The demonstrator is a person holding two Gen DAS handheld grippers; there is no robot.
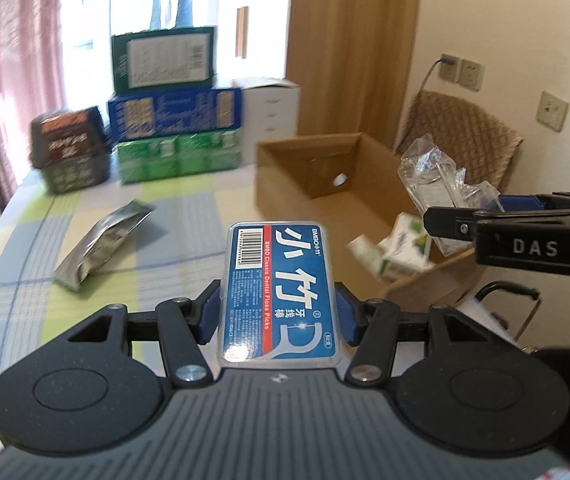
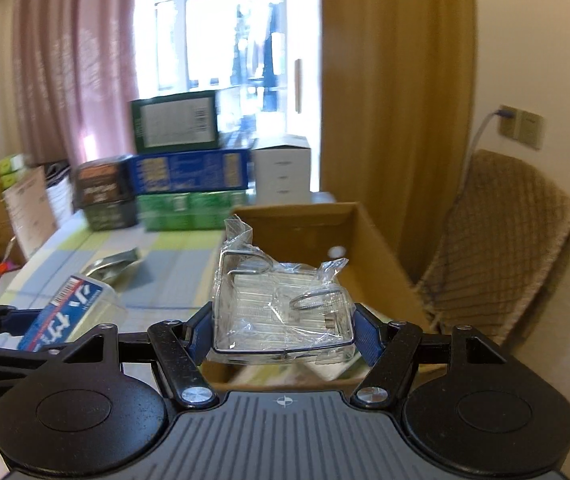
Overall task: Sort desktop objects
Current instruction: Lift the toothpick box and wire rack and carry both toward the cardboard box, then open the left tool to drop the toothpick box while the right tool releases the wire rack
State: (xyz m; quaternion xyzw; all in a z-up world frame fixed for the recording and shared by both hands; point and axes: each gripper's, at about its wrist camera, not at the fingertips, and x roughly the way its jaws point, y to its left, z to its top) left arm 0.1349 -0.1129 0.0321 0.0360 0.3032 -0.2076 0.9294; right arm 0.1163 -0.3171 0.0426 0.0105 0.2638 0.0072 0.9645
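My left gripper is shut on a blue dental floss pick box and holds it above the checked tablecloth, left of an open cardboard box. My right gripper is shut on a clear plastic packet with metal hooks inside, held over the cardboard box. In the left wrist view the right gripper and its packet hang over the box's right side. The floss box also shows in the right wrist view. Small green-and-white boxes lie inside the cardboard box.
A silver foil pouch lies on the table to the left. Stacked green and blue cartons and a dark tin stand at the back. A chair with a brown cover stands right of the box.
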